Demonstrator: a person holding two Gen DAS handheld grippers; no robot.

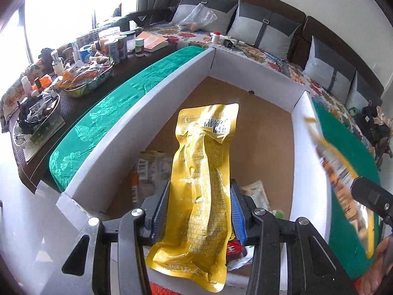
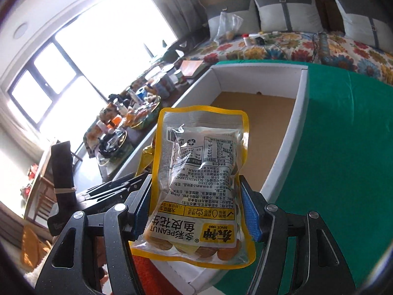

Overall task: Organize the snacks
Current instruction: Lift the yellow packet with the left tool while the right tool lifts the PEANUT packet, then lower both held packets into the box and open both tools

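I see the gold pouch (image 1: 200, 194) pinched in my left tongs (image 1: 200, 211) above the white box (image 1: 127, 123). My right tongs (image 2: 196, 211) clamp the peanut packet (image 2: 199, 184), also over that box on the green cloth (image 2: 343, 147).

A green cloth (image 1: 103, 113) covers the table, with a white box (image 1: 137, 113) on it and cluttered trays (image 1: 83, 83) toward its far-left edge.
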